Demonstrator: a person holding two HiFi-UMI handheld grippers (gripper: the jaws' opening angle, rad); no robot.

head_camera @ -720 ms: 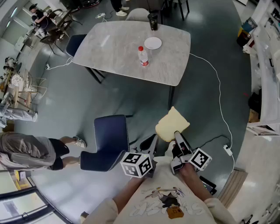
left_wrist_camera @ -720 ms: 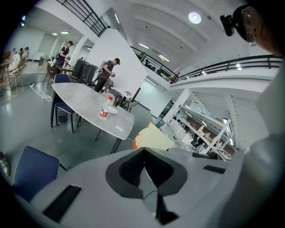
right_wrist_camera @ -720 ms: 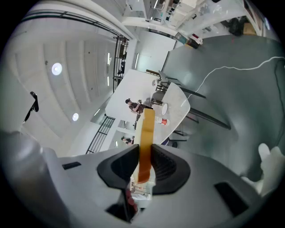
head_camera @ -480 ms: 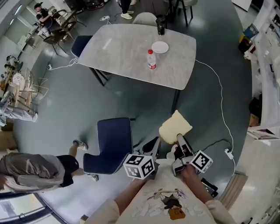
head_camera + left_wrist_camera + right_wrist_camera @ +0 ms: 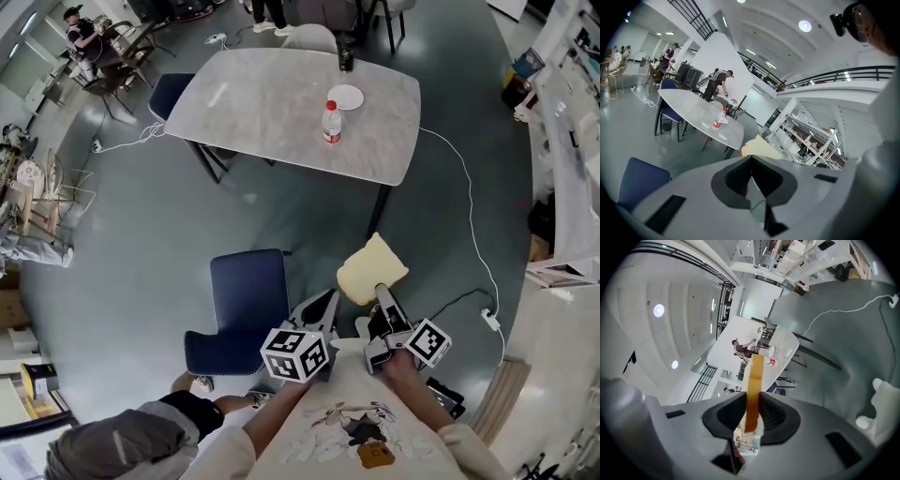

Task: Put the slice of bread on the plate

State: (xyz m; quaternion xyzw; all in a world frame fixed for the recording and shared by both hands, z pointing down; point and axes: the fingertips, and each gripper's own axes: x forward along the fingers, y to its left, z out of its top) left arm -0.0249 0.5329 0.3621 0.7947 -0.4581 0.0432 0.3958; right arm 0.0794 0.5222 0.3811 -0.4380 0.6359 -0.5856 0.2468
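A bottle (image 5: 331,122) stands just before the plate (image 5: 346,97), a dark cup (image 5: 347,56) behind; its right side is open

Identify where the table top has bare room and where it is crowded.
The table's left half, from the bottle to the left edge, is bare. Crowded: the far right, where bottle, plate and dark cup cluster.

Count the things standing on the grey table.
3. A red-capped plastic bottle stands near the middle of the grey table, a white plate lies just beyond it, and a dark cup stands at the far edge. Nothing appears to be hidden.
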